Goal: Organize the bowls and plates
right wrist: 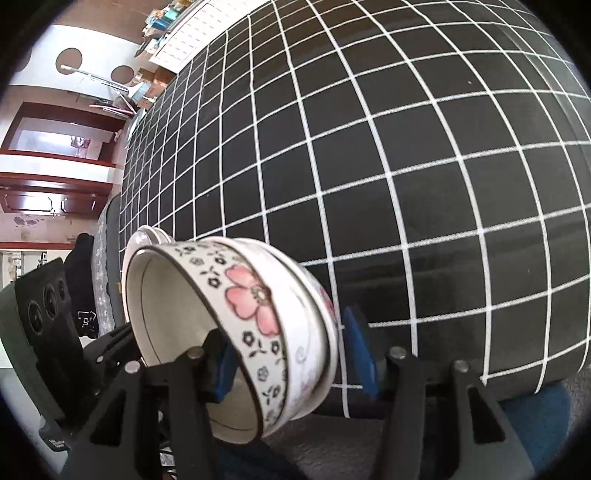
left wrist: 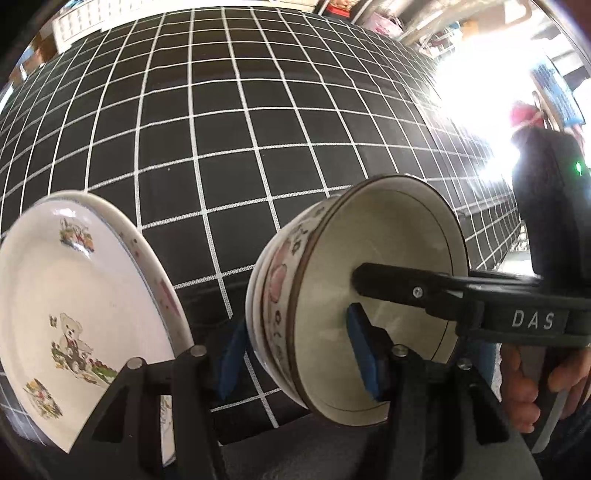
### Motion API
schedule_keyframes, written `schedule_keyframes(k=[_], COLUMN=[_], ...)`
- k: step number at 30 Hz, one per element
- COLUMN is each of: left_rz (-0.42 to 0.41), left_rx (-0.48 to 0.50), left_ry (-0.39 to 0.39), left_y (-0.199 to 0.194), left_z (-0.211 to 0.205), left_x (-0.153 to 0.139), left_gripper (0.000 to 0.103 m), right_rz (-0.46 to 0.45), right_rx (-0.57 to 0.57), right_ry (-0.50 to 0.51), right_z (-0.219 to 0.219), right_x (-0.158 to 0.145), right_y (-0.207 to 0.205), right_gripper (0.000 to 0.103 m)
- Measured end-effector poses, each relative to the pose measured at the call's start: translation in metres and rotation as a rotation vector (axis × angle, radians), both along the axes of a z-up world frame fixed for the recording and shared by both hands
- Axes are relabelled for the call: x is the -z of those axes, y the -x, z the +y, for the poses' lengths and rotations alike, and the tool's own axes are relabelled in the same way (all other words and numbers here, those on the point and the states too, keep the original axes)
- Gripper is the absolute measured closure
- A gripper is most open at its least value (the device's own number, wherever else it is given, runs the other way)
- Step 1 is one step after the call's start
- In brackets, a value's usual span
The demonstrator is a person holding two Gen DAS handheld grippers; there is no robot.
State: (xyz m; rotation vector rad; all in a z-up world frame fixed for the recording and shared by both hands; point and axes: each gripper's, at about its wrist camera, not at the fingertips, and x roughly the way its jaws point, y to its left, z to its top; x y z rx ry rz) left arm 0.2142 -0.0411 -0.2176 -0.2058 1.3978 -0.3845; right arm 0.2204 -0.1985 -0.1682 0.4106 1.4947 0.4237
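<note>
L claw [left wrist: 299, 363] pads straddle stacked floral bowls' [left wrist: 291, 295] wall, not clearly clamped. R claw [right wrist: 293, 360] likewise, gap visible. Bear plate [left wrist: 74, 314] just left, over grid-cloth table [left wrist: 258, 129].

Your left wrist view cuts the teddy-bear plate [left wrist: 74, 314] off at its left edge, and the gripper's frame hides its lower rim. Glare [left wrist: 476, 85] washes out the upper right there, so nothing beyond the table edge can be read. The right gripper [left wrist: 373, 295] reaches into the stacked bowls [left wrist: 332, 314], but you cannot tell whether its fingers press the wall. In your right wrist view the bowls' [right wrist: 236, 325] bases are hidden, and the shelf clutter [right wrist: 159, 29] is too small to identify.
</note>
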Motion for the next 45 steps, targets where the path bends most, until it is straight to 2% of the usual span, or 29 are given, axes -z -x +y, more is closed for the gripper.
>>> schedule_keyframes(k=[8,13,22,31,36,45], left_rz=[-0.005,-0.001,0.028,0.006,-0.025,-0.083], left_rx=[-0.027,-0.036,-0.075,-0.088,-0.097,-0.148], left_ry=[0.030,0.003,0.005,0.007,0.005,-0.016], left_y=[0.008,0.017,0.014,0.013,0.013,0.015], left_z=[0.012,0.022,0.018,0.022,0.028,0.075], left_x=[0.004,-0.001,-0.008,-0.020,-0.036,-0.081], left_gripper=[0.054,0.053,0.054,0.054,0.054,0.054], right_rz=[-0.002,0.026,0.061,0.000,-0.042,-0.089], right_rx=[0.010,0.039,0.100,0.060,0.032,-0.037], right_ry=[-0.025,-0.005,0.014,0.044,0.057,0.046], right_z=[0.003,0.003,0.000,0.014,0.025,0.067], right_x=[0.000,-0.003,-0.005,-0.019,-0.033,-0.059], right_y=[0.002,0.001,0.001,0.005,0.004,-0.003], right_gripper=[0.045,0.046,0.049,0.052,0.052,0.052])
